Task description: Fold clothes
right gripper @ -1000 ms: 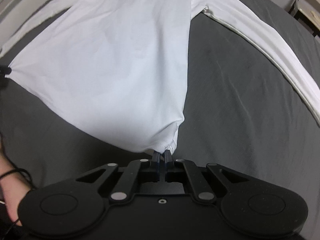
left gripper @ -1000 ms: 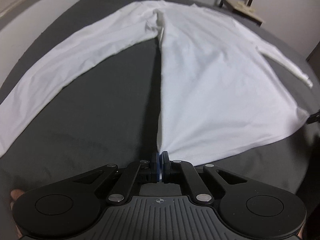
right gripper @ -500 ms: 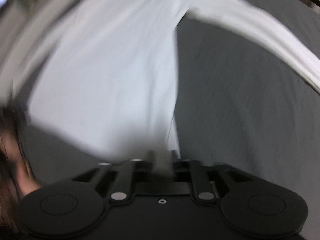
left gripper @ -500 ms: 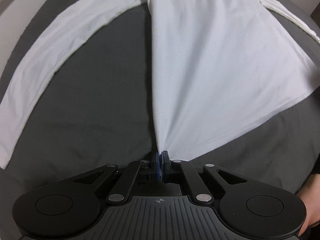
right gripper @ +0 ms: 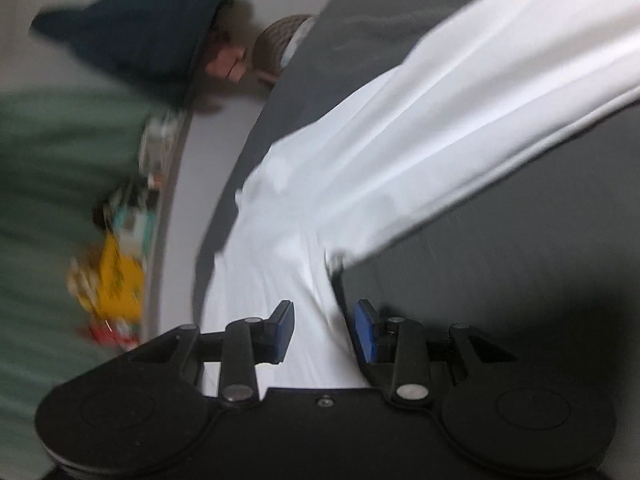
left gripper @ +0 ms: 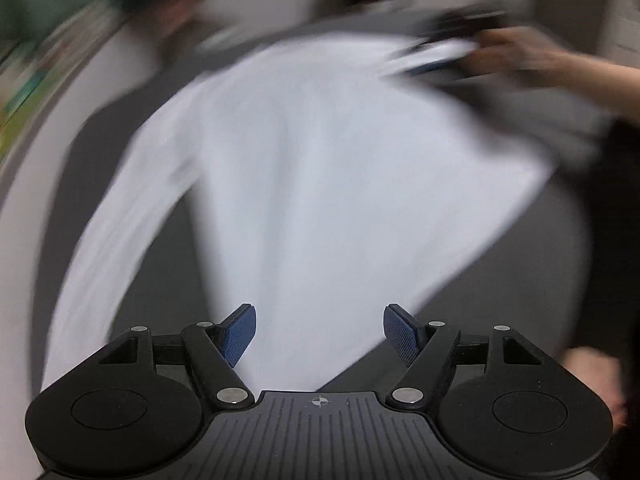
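Note:
A white long-sleeved shirt [left gripper: 312,184] lies on the dark grey bed cover [left gripper: 168,280], blurred by motion. My left gripper [left gripper: 319,334] stands open above the shirt's near part, with nothing pinched between its blue pads. In the left wrist view the right gripper [left gripper: 436,64] shows at the far upper right over the shirt, held by a hand [left gripper: 516,50]. In the right wrist view my right gripper [right gripper: 324,330] is open, its pads either side of creased white cloth [right gripper: 360,184] that lies loose between them. One sleeve [right gripper: 520,92] runs off to the upper right.
The grey cover's edge [right gripper: 224,184] curves along the left, with a pale floor beyond. Past it lie a dark blue cloth [right gripper: 140,40], a woven basket [right gripper: 280,44] and colourful packets [right gripper: 116,276]. A person's forearm [left gripper: 592,80] reaches in from the right.
Both grippers were shut on the shirt's hem corners; now both are open and have let go. The hem has been carried over towards the shoulders and both cameras have swung, blurring the views.

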Motion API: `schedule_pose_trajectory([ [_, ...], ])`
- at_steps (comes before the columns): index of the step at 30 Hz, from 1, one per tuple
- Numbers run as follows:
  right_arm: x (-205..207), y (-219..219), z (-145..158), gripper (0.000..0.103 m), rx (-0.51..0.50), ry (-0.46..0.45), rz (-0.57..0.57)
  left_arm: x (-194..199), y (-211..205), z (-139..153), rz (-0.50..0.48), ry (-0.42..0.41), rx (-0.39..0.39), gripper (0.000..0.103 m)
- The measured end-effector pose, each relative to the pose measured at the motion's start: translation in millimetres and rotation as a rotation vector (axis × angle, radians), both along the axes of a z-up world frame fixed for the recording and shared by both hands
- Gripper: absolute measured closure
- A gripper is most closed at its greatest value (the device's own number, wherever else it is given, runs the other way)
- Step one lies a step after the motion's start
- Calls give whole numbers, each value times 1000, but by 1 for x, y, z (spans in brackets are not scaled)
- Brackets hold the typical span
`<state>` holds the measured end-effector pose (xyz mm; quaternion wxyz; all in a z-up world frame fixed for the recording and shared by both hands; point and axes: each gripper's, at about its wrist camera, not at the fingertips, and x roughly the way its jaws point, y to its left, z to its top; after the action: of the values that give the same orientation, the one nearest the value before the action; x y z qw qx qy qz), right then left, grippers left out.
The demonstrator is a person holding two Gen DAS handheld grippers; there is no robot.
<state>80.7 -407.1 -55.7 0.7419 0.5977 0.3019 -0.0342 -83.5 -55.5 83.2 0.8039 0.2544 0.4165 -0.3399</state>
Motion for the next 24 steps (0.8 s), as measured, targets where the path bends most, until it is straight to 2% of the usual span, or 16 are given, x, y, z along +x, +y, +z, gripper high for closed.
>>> schedule_pose_trajectory([
  [5, 32, -5, -28, 71, 45, -19, -94, -10, -101, -15, -431, -53, -90, 31],
  [7, 38, -5, -27, 77, -3, -31, -93, -9, -132, -28, -538, -62, -136, 31],
  [8, 42, -6, -25, 78, -30, -30, -90, -5, -146, -36, -563, -60, -160, 31],
  [10, 48, -9, -25, 92, -62, -27, -81, 2, -172, -52, -606, -49, -206, 31],
  [11, 50, -12, -25, 95, -71, -30, -80, 9, -181, -60, -608, -33, -222, 31],
  [15, 50, -28, -20, 100, -98, -59, -105, 32, -199, -92, -575, 103, -258, 31],
  [18, 52, -37, -12, 100, -121, -86, -113, 20, -189, -112, -607, 181, -240, 31],
  [21, 49, -41, -11, 100, -121, -98, -109, 0, -172, -117, -652, 121, -231, 30],
  [24, 49, -42, -11, 100, -163, -79, -99, -15, -162, -114, -681, 82, -202, 29],
])
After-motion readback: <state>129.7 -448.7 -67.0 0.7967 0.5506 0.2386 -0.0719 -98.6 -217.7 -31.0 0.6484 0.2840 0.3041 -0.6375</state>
